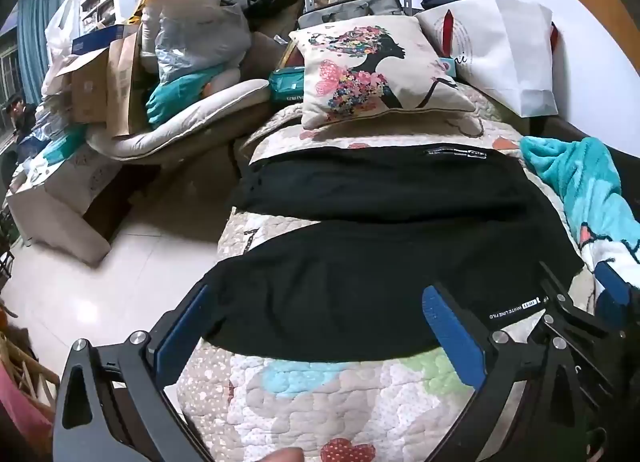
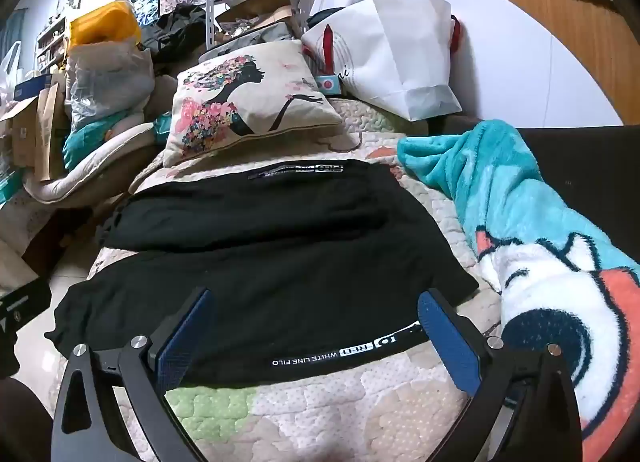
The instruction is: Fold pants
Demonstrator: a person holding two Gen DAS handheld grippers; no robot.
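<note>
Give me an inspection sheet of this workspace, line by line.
Surface: patchwork quilt over a bed or sofa.
Job's things: black pants spread flat across the quilt, a white-lettered band along their near edge.
Clutter: printed cushion, white paper bag, teal fleece blanket to the right.
Grippers: left gripper and right gripper both open, above the pants' near edge, holding nothing.
Cables: nothing seen.
Surroundings: cardboard boxes and bags piled at left, white tiled floor.
</note>
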